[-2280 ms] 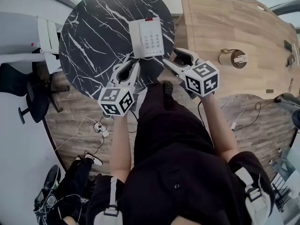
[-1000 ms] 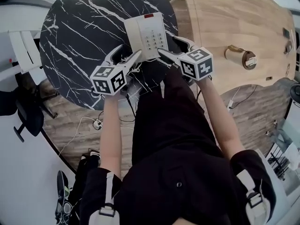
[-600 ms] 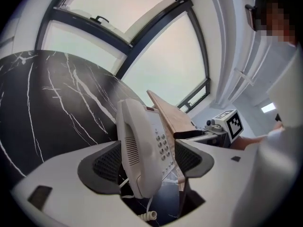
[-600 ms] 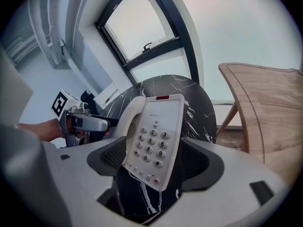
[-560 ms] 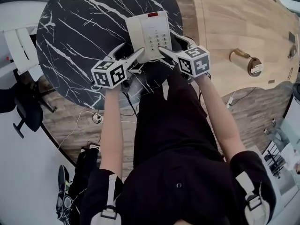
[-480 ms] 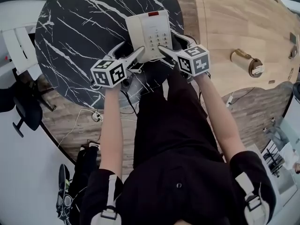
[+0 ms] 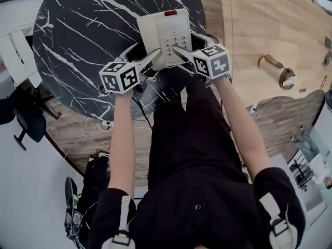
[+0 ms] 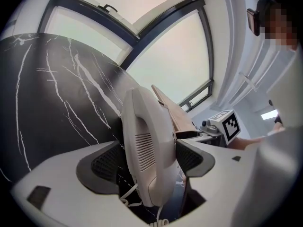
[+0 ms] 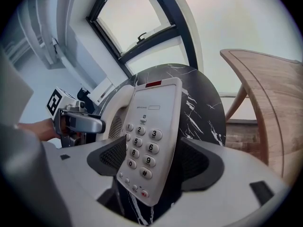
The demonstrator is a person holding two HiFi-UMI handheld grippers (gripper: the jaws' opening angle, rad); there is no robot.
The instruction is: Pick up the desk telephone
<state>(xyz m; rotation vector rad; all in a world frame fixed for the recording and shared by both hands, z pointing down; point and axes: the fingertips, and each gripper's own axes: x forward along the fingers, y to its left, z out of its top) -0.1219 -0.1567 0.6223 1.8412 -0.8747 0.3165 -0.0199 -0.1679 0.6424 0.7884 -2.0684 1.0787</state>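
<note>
One cream desk telephone (image 7: pixel 167 32) on one round black marble desk (image 7: pixel 78 35). Two tools: left tool (image 7: pixel 141 53) opening, handset (image 8: pixel 147 145) between jaws; right tool (image 7: pixel 188 43) released, straddling keypad (image 9: pixel 142 148).

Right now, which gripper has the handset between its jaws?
The left gripper, its jaws opening around the handset; the right gripper straddles the keypad side.

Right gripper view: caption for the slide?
Right gripper, jaws open, straddles the keypad side of the desk telephone on a black marble table, wooden table beyond.
</note>
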